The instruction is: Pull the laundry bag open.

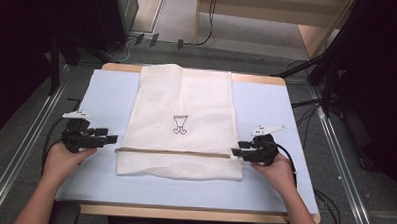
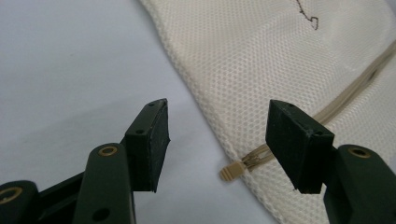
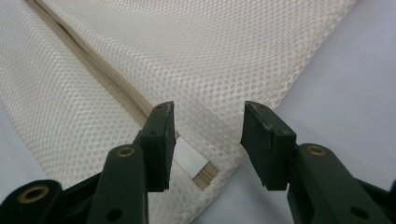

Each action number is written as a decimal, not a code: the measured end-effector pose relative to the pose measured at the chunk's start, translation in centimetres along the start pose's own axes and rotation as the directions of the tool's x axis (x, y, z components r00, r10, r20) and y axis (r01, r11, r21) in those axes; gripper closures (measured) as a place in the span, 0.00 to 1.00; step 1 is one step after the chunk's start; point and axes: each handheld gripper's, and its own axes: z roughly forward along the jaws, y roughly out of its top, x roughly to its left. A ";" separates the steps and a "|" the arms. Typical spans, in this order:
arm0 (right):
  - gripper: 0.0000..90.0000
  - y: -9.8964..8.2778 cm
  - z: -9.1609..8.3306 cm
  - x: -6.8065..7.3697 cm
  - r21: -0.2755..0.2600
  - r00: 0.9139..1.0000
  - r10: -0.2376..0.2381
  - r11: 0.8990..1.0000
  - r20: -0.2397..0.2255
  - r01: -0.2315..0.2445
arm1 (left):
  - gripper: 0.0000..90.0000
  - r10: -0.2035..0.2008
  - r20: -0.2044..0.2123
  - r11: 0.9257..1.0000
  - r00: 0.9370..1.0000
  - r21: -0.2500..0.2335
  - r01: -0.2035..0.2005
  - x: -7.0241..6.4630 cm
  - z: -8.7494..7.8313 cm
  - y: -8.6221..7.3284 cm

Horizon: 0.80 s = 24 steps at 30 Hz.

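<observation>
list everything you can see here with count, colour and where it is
mesh bag: one, white, flat in the middle of the table, far end reaching its far edge
zipper: one, beige, running across the bag near its near end
zipper pull: one, beige, at the bag's left edge
printed mark: one, dark, on the bag's centre
table: one, pale blue top with wooden edge
cables: several, black, on the floor beyond the table
left gripper: black, open, at the bag's left edge
right gripper: black, open, at the bag's right edge

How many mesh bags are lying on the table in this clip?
1. A single white mesh bag lies flat in the middle of the table, between the open left gripper and open right gripper, its zipper running across near the person.
</observation>
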 end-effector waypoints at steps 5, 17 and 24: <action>0.61 -0.1 -0.1 -0.5 -0.011 1.000 0.026 1.000 0.006 -0.026 | 0.44 -0.014 -0.015 1.000 1.000 -0.016 0.014 0.5 -0.1 0.1; 0.59 -0.9 -0.8 -2.0 -0.040 0.994 0.097 0.995 0.048 -0.095 | 0.43 -0.027 -0.084 1.000 0.996 -0.013 0.026 1.8 0.2 0.3; 0.55 -1.4 -1.8 -3.0 -0.080 0.986 0.130 0.989 0.104 -0.122 | 0.42 -0.054 -0.102 0.999 0.993 -0.010 0.053 2.7 -0.2 -0.2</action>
